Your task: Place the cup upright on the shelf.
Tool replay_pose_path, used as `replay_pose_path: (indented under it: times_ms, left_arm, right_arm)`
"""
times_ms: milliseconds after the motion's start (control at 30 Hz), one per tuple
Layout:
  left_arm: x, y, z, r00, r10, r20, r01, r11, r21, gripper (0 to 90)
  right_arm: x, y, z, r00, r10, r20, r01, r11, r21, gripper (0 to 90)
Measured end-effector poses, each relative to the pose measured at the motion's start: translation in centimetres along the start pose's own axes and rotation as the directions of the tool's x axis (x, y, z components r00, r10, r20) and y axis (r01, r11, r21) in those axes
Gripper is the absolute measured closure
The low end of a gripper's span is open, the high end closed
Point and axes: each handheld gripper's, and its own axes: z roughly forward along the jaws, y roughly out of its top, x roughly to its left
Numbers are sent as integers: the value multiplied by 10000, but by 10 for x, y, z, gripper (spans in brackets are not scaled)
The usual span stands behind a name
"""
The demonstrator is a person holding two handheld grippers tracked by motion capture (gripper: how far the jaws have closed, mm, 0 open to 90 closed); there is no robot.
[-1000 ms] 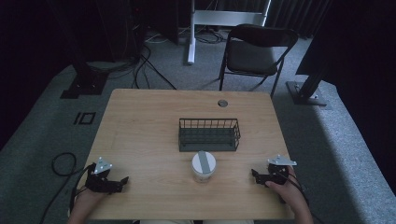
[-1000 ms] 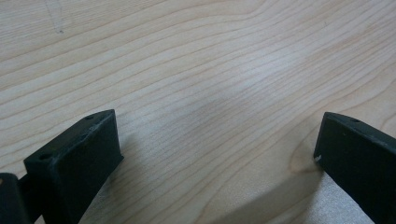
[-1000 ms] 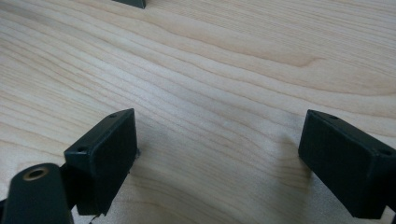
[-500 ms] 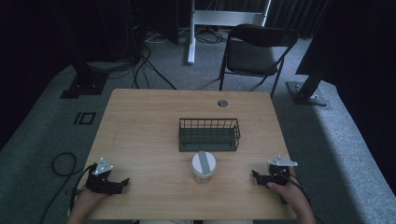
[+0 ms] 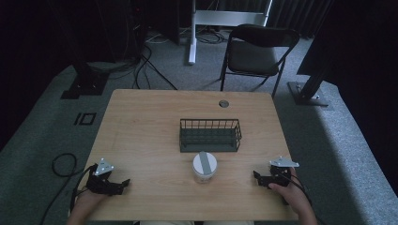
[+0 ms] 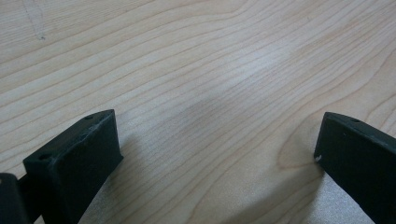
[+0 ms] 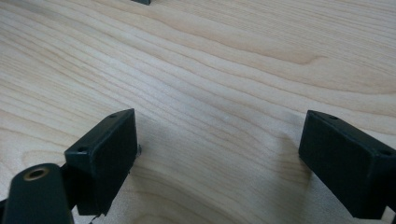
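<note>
A black wire basket (image 5: 210,135) stands at the middle of the wooden table (image 5: 141,126). Just in front of it is a white lidded jar (image 5: 204,166) with a grey strip across its lid. My left gripper (image 5: 123,183) rests at the table's near left corner, open, with bare wood between its jaws (image 6: 219,140). Over at the near right edge my right gripper (image 5: 257,177) also lies open on the wood (image 7: 219,140), nothing held. Both point inward toward the jar, well apart from it.
A round grommet hole (image 5: 224,103) sits near the table's far edge. Behind the table stands a dark folding chair (image 5: 256,54). Cables (image 5: 61,164) trail on the grey floor at the left, beside black stand bases (image 5: 84,84).
</note>
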Motion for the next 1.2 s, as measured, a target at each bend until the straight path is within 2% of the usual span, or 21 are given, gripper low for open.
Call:
replay_pose_path:
  times_ms: [133,200,333,433,500,867,1200]
  left_arm:
    - [0,0,0,10000,2,0,-2,10000,3,5]
    - [0,0,0,10000,2,2,-2,10000,7,5]
    - [0,0,0,10000,-3,-5,3,10000,6,5]
    - [0,0,0,10000,-5,5,5,10000,8,5]
    - [0,0,0,10000,2,1,-2,10000,7,5]
    - [0,0,0,10000,-6,7,6,10000,8,5]
    - [0,0,0,10000,2,2,-2,10000,7,5]
  right_arm:
    - [0,0,0,10000,-45,-51,45,10000,-19,114]
    - [0,0,-1,9998,21,-218,-22,10000,-57,125]
    - [1,2,-1,9998,-42,-189,42,10000,-11,125]
    - [3,5,-3,9994,-25,-344,12,9993,-370,126]
    - [3,7,-4,9996,-96,-268,82,9987,-510,127]
    - [11,12,-8,9981,-231,-575,184,9966,-800,127]
    - [24,19,-11,9919,-709,-1057,587,9917,-1143,131]
